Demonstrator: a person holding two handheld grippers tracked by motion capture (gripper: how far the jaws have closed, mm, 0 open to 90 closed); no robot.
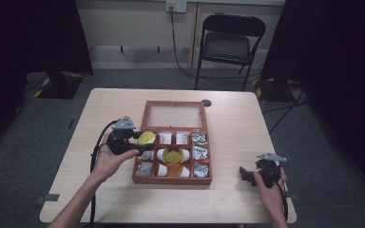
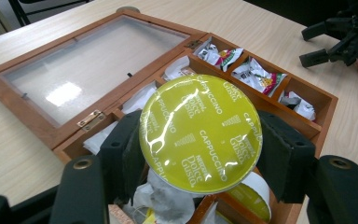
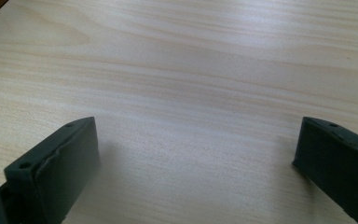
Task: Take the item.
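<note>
A yellow-green coffee pod (image 2: 200, 133) is grasped by the left tool (image 1: 140, 140) and held above the left side of the wooden box (image 1: 172, 179). It is pinched at its rim, so the flat foil top can be seen. "CAPPUCCINO" and "NESCAFÉ Dolce Gusto" can be read on it. The glass lid (image 1: 175, 115) is laid back flat, so the compartments can be reached. The right tool (image 1: 251, 175) is released and kept low over the bare worktop (image 3: 205, 70), well apart from the box.

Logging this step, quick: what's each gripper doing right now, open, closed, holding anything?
Left gripper: closed on the yellow-green cappuccino capsule, above the wooden box.
Right gripper: open, holding nothing, over bare table.
</note>
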